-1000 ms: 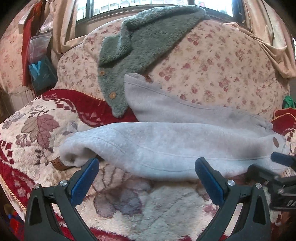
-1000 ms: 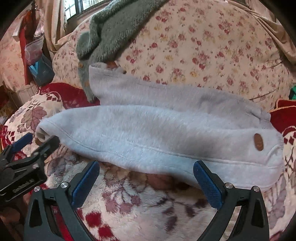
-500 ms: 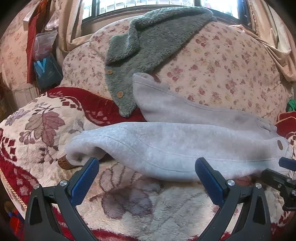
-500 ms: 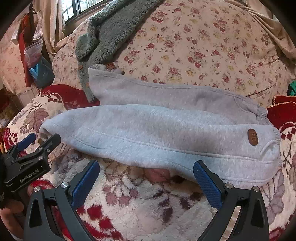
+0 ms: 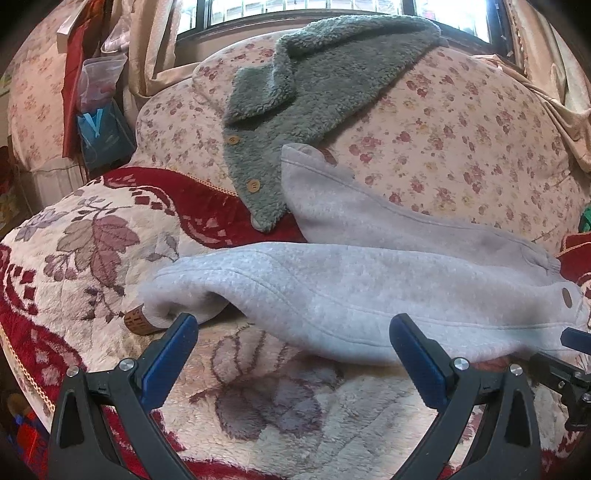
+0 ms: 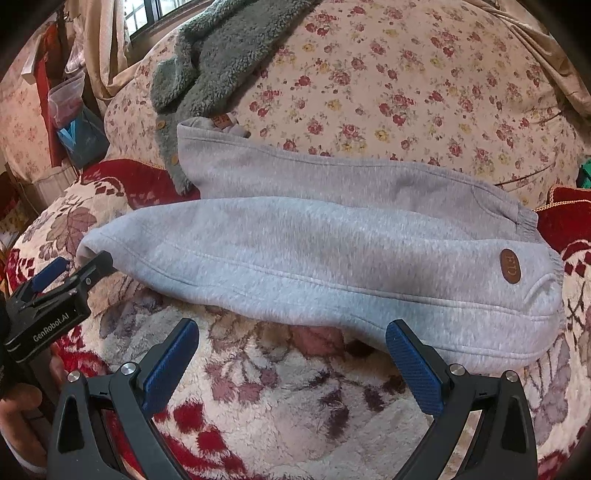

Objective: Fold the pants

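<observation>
**Risk: snagging blanket with pants**

Grey pants (image 6: 314,258) are lying legs apart across the sofa blanket (image 6: 295,387). Left gripper (image 5: 291,350) and right gripper (image 6: 291,354) are hovering spread, empty; low pinches risk catching blanket pile, or one fabric layer only.

Floral sofa (image 5: 461,122) beneath bright window (image 5: 332,11)

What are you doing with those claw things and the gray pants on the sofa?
A person is holding a claw in each hand, getting ready to fold the gray sweatpants spread across the flowery sofa blanket. The left claw sits near the leg cuff end and the right claw near the waistband end with the brown patch. Both are wide open and hold nothing. The legs lie side by side, not folded yet. A green fleece jacket is draped over the sofa back behind.
</observation>
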Demonstrator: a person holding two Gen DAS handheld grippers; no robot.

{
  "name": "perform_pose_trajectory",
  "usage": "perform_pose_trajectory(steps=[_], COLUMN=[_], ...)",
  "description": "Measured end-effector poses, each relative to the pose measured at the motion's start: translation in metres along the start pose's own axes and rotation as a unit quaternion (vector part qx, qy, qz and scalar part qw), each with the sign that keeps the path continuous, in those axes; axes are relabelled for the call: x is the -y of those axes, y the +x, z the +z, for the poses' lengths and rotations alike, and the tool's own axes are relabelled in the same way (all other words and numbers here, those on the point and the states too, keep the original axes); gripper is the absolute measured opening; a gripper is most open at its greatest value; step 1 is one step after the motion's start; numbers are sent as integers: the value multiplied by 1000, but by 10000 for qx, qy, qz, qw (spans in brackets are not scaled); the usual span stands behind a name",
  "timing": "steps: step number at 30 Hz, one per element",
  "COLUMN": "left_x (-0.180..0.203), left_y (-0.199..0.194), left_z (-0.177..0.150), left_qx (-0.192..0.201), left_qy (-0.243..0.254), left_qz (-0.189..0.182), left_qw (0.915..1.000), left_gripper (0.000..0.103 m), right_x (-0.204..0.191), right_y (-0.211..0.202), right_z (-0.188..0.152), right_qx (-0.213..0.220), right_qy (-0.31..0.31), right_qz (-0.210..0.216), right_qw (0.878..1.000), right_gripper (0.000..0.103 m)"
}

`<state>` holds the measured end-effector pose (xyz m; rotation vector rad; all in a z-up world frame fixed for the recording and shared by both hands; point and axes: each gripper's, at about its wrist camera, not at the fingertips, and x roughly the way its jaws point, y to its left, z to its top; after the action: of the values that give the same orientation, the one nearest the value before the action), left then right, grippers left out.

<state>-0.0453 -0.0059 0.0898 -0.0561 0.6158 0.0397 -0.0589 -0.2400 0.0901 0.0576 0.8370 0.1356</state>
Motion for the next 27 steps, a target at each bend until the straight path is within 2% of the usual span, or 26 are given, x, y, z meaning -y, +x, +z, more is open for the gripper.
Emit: perform_pose_trajectory(steps=[24, 27], left_x=[-12, -20], left_y=[15, 17], left_z=[-1, 2], left_qx=[-195, -213], left_qy=[-118, -269], left_qz=[172, 174], left_qw=[9996, 9993], left_gripper=[103, 103], right_x=[16, 20], right_y=[8, 8], right_z=[-2, -1], right_qx=[-132, -131], right_qy=[98, 109], right_qz=[-35, -40], right_qw=[9999, 9998], right_gripper=[103, 103])
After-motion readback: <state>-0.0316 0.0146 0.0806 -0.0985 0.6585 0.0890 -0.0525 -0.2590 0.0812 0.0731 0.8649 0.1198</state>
